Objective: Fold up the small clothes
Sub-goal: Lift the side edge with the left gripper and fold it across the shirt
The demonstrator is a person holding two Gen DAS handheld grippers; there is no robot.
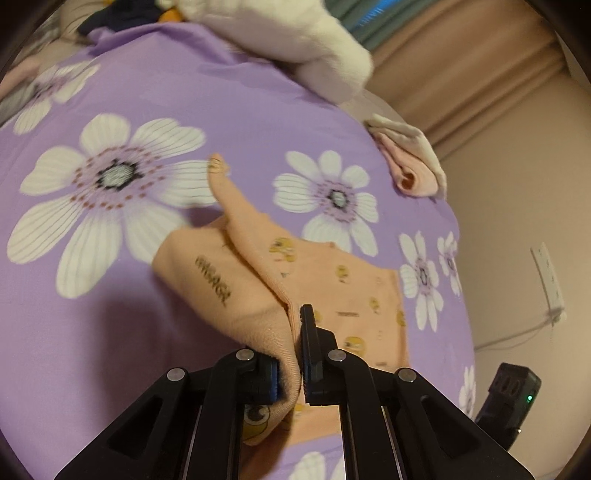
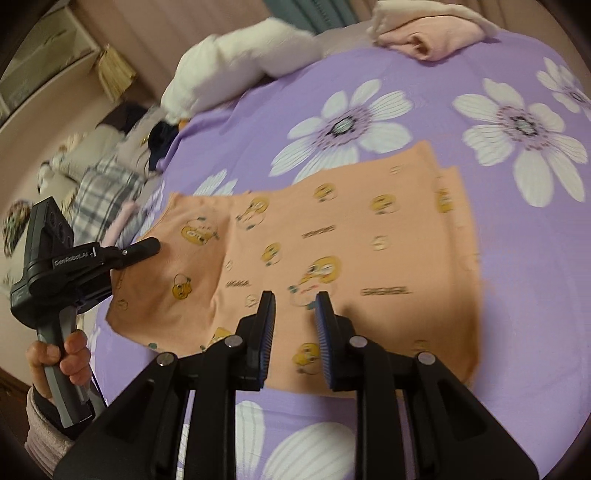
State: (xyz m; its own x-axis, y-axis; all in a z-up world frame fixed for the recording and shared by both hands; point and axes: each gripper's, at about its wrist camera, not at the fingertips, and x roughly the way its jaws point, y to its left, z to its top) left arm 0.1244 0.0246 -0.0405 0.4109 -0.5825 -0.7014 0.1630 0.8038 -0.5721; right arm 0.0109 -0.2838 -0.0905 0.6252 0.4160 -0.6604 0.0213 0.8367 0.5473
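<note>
A white pillow lies near a wall socket.

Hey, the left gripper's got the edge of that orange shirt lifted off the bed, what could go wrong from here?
1. The left gripper pinches only a thin edge of the orange shirt; the fabric might slip out mid-fold.
2. The right gripper hovers open, pinning nothing, so the whole shirt may drag across the purple bedsheet.
3. The fold could land crooked.

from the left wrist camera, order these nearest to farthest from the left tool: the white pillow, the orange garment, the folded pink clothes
1. orange garment, pinched in the left tool.
2. folded pink clothes, upper right at the bed's edge.
3. white pillow, top, far side.
</note>
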